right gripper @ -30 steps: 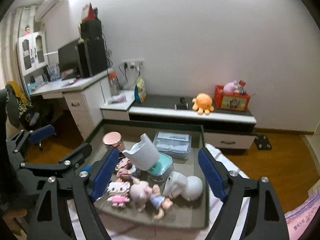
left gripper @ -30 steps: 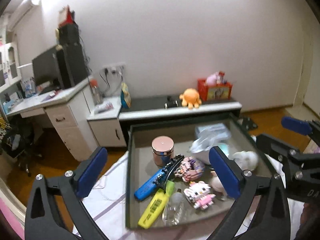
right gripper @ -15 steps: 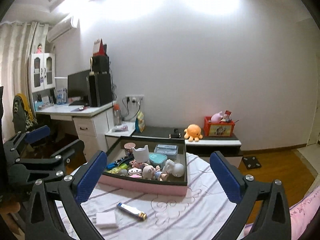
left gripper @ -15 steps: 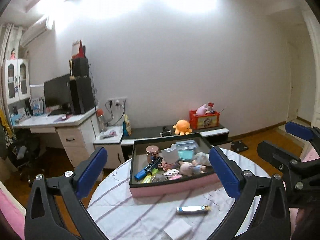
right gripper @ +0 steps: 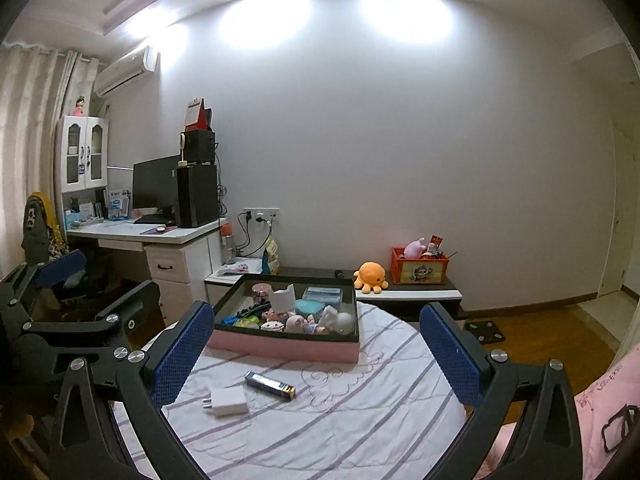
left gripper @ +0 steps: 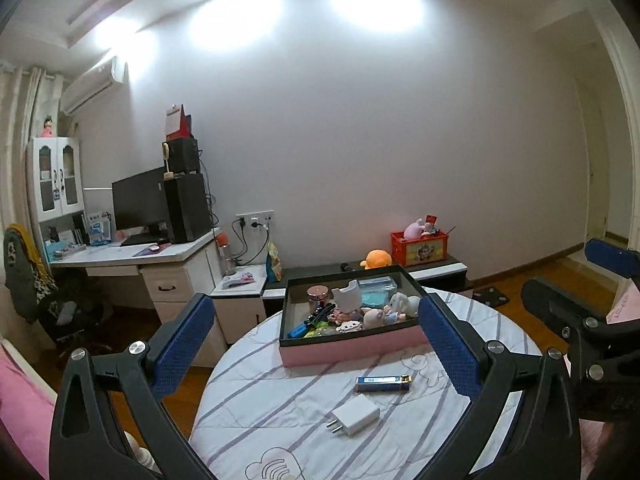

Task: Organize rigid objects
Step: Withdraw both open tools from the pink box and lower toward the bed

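A pink box with a dark rim stands on a round table and holds several small toys, a jar and markers; it also shows in the right wrist view. In front of it lie a blue lighter and a white plug charger. My left gripper is open and empty, held back above the table's near side. My right gripper is open and empty too, beside it on the right.
The round table has a white striped cloth. Behind it are a low TV stand with an orange plush and a red box, and a desk with monitor at the left. Wooden floor lies to the right.
Both grippers have pulled back and up from right over the box. The whole table, the lighter and the charger have come into view. Both stay open and empty.
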A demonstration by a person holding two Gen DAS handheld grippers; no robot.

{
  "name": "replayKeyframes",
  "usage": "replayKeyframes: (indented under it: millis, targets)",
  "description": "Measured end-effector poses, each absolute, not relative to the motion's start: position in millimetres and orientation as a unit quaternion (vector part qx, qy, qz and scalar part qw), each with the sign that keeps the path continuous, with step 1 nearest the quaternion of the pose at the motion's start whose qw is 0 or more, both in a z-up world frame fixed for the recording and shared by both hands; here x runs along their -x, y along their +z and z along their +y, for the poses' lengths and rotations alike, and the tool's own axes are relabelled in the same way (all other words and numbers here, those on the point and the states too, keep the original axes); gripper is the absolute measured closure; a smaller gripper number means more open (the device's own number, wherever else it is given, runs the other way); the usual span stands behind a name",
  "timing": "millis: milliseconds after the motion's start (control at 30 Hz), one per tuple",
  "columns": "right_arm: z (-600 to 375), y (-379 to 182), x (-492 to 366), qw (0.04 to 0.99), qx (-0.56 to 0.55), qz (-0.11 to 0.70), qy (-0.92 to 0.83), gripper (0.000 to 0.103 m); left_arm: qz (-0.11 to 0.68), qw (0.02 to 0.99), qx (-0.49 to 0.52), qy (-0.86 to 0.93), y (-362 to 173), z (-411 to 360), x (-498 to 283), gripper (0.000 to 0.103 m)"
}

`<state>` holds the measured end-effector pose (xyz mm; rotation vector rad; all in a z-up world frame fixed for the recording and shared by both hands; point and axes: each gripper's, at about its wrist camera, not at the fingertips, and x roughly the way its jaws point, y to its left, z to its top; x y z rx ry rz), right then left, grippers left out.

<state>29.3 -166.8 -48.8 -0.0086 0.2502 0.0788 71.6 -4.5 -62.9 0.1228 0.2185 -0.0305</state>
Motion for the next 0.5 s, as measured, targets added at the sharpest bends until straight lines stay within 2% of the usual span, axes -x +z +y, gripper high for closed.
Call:
replayKeyframes:
  millis: [500]
  targets:
    - [-165.4, -60.2, -32.8, 0.991, 0.009, 0.133, 0.034, 0.0, 0.135, 0.988, -0.061, -0.033, -74.8, -3.3, -80.3, 0.0]
